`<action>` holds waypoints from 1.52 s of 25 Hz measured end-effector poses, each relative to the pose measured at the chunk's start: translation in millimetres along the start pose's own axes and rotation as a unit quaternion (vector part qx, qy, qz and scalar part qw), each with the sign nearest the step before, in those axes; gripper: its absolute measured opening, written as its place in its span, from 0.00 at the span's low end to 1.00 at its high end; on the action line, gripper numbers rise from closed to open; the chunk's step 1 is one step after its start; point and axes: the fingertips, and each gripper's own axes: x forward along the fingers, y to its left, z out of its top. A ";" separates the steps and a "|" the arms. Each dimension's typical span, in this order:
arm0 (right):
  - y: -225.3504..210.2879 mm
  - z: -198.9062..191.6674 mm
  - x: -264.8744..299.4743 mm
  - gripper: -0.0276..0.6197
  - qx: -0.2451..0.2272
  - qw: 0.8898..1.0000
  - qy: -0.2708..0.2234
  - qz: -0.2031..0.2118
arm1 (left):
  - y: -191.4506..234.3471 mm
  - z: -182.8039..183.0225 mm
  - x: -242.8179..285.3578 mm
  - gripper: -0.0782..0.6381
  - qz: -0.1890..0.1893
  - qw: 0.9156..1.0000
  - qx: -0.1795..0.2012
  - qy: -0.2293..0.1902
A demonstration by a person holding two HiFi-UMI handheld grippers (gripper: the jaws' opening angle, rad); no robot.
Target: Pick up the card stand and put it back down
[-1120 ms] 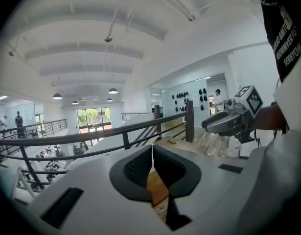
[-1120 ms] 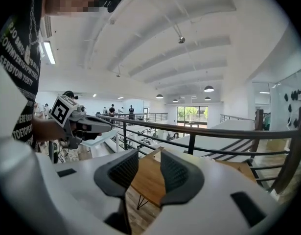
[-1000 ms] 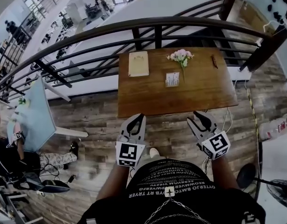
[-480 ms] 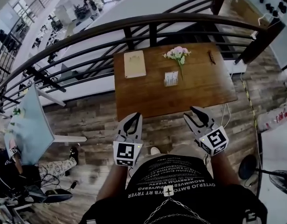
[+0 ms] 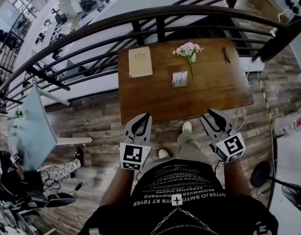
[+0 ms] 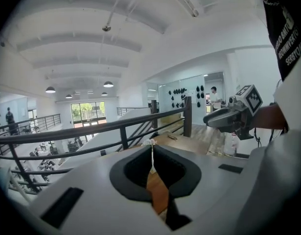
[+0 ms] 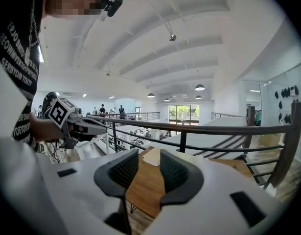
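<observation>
Table [image 5: 155, 97] ahead | left tongs [image 5: 146, 117] closed | right tongs [image 5: 206, 115] parted | both hovering

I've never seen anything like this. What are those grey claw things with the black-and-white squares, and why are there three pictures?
There is no robot here. A person stands at a wooden table holding a hand-worked two-jaw gripper in each hand. The squares are marker cubes, and each one is part of its gripper.

The top-down picture comes from a camera on the person's head. The left gripper shows at its left and the right gripper at its right. The other two pictures come from cameras riding on the grippers, each looking along its own jaws.

On the table are a small card stand, pink flowers, a beige pad and a dark item too small to identify.

Nothing is held. The left jaws are shut on nothing and the right jaws stand apart, both near the table's front edge.
</observation>
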 end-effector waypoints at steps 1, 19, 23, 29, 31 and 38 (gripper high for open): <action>-5.5 -2.2 3.1 0.25 0.001 1.000 0.001 0.003 | 2.3 2.6 3.6 0.16 0.006 1.000 -0.002 0.000; -90.3 -60.9 87.2 0.25 -0.001 0.996 0.066 0.067 | 5.4 5.8 94.5 0.16 0.036 0.998 -0.024 0.036; -107.9 -79.0 114.2 0.25 -0.003 0.994 0.077 0.082 | 11.8 3.9 114.7 0.16 0.040 0.998 -0.028 0.049; -128.2 -113.1 146.8 0.28 0.002 0.989 0.099 0.112 | 13.1 -0.7 142.1 0.16 0.039 0.997 -0.030 0.065; -134.9 -124.8 157.3 0.28 0.001 0.988 0.105 0.117 | 13.3 -2.2 148.4 0.16 0.041 0.996 -0.034 0.068; -160.0 -184.7 192.1 0.28 0.007 0.982 0.142 0.125 | 12.8 -10.3 166.2 0.16 0.047 0.995 -0.041 0.082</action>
